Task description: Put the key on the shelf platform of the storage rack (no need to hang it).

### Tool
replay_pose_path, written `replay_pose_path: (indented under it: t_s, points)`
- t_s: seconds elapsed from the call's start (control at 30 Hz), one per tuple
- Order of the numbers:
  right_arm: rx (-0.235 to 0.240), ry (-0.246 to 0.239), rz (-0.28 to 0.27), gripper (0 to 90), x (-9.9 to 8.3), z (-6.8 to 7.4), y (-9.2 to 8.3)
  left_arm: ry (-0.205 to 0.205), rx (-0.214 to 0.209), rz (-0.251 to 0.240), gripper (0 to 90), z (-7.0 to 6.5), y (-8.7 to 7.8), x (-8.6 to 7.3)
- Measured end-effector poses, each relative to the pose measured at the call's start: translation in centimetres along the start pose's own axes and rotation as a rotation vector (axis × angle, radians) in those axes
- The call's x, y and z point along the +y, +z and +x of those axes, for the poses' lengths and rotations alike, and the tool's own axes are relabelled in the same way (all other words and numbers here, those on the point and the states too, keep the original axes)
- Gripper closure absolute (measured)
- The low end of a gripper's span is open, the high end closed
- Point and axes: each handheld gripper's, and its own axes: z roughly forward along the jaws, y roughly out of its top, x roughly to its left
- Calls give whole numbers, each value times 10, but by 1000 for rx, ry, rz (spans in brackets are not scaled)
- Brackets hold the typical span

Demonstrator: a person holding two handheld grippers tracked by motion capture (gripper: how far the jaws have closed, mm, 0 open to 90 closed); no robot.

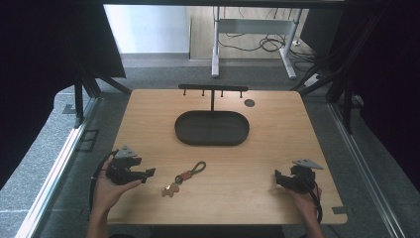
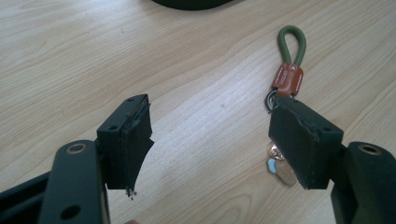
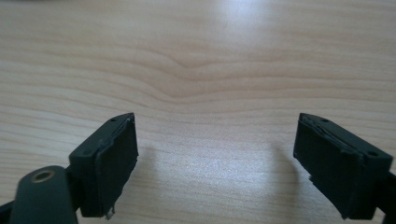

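A keychain (image 1: 184, 178) lies on the wooden table (image 1: 148, 124) near the front middle: a green cord loop (image 2: 292, 43), a brown leather tab (image 2: 288, 79) and a small brown charm (image 1: 170, 190). My left gripper (image 1: 148, 174) rests in a hand at the front left, just left of the keychain, jaws open with bare wood between them (image 2: 212, 140). One of its pads (image 2: 299, 140) hides part of the keychain's metal ring. My right gripper (image 1: 278, 177) sits at the front right, open over bare wood (image 3: 215, 158).
A black oval tray (image 1: 183, 130) lies at the table's centre back, with a black hook rack (image 1: 213, 89) standing behind it. A small dark disc (image 1: 249, 102) is at the back right. A white desk frame (image 1: 252, 34) stands on the floor beyond.
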Motion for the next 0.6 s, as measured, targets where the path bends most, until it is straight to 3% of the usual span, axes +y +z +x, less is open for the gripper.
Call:
replay_pose_path:
  t_s: [0.13,0.33,0.4,0.5,0.6]
  points:
    - [61,33,-88,171,-1,-9,-15,-13,23,-14,303,-4,-4,-2]
    - [108,50,-137,209,-4,-18,-24,-29,30,-52,309,-8,-8,-3]
    - [121,50,-153,220,-5,-21,-26,-20,40,-27,311,-11,-7,0]
    - [136,58,-173,244,-5,-26,-29,-7,12,17,343,-13,-8,4]
    - [148,52,-175,258,-7,-28,-30,-8,-15,16,342,-12,-13,6]
